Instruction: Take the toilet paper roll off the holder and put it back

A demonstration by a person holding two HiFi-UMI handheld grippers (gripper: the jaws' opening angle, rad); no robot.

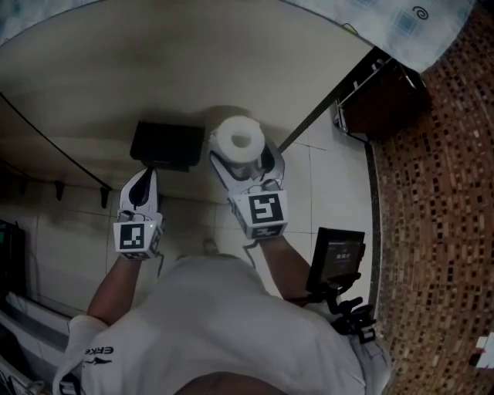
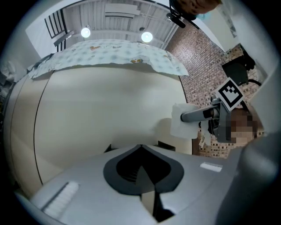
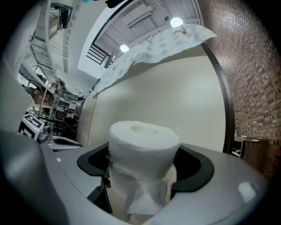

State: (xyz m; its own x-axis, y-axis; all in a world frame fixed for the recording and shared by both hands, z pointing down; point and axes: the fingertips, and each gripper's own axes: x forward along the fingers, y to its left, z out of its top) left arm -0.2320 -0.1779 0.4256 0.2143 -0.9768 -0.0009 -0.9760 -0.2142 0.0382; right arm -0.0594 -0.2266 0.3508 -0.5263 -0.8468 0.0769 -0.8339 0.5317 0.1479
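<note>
A white toilet paper roll (image 1: 238,141) stands upright between the fingers of my right gripper (image 1: 247,162), which is shut on it and holds it in front of the cream wall. In the right gripper view the roll (image 3: 145,140) fills the gap between the dark pads, and a loose sheet hangs down its front. The black holder (image 1: 166,144) is fixed to the wall left of the roll. My left gripper (image 1: 147,173) is shut and empty, its tip just below the holder. From the left gripper view (image 2: 140,147) the roll (image 2: 181,121) shows at the right.
The cream wall (image 1: 193,62) is curved, with a patterned cloth (image 1: 405,23) over its top. A brick-patterned surface (image 1: 440,193) runs down the right side, with a dark cabinet (image 1: 386,100) next to it. A small screen on a mount (image 1: 338,258) sits by the person's right arm.
</note>
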